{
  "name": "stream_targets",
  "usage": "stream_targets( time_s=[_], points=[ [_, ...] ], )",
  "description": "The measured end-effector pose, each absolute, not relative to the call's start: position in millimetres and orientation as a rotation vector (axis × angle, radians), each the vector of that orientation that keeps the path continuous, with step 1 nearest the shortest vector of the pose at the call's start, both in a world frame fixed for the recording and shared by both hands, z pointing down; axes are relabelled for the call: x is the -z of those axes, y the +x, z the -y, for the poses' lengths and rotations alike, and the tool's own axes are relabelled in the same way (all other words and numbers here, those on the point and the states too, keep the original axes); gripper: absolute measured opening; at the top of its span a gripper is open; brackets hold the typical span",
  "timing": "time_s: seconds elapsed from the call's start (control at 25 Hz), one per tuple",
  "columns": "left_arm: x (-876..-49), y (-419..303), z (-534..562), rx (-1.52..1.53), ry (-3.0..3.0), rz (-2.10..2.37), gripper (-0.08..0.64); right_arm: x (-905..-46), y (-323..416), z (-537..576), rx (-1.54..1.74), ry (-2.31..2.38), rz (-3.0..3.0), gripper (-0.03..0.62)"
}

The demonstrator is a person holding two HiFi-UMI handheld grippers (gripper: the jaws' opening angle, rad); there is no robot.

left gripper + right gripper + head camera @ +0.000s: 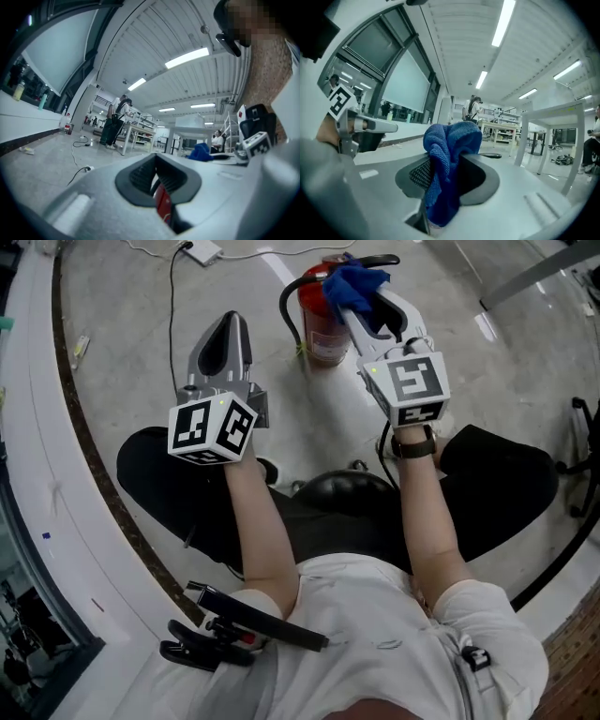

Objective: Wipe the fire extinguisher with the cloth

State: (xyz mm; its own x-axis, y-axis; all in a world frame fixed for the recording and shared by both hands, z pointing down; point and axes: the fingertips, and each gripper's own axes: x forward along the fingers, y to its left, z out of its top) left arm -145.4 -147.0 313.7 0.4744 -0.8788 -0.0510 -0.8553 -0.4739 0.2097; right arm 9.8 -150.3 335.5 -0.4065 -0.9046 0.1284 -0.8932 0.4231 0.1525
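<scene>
A red fire extinguisher (pixel 323 322) with a black hose and handle stands on the grey floor ahead of my knees. My right gripper (pixel 360 298) is shut on a bunched blue cloth (pixel 353 281) and holds it against the extinguisher's top, on its right side. In the right gripper view the cloth (pixel 449 159) fills the jaws of the right gripper (pixel 450 174), and the black handle (pixel 490 155) shows just behind it. My left gripper (pixel 228 324) hovers left of the extinguisher, apart from it, shut and empty. Past the left gripper (pixel 157 180) a strip of red extinguisher (pixel 162 202) shows.
A black cable and white adapter (pixel 202 251) lie on the floor behind the left gripper. A curved white ledge (pixel 37 474) runs along the left. A chair base (pixel 583 456) stands at the right. A black clamp (pixel 220 634) rests at my waist. People stand at tables (pixel 117 123) far off.
</scene>
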Motion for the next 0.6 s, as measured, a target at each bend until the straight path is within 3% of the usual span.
stream_targets(
  time_s=[0.6],
  points=[
    [-334, -127, 138, 0.174, 2.556, 1.496, -0.002, -414, -21, 128, 0.417, 1.297, 2.258, 0.130]
  ],
)
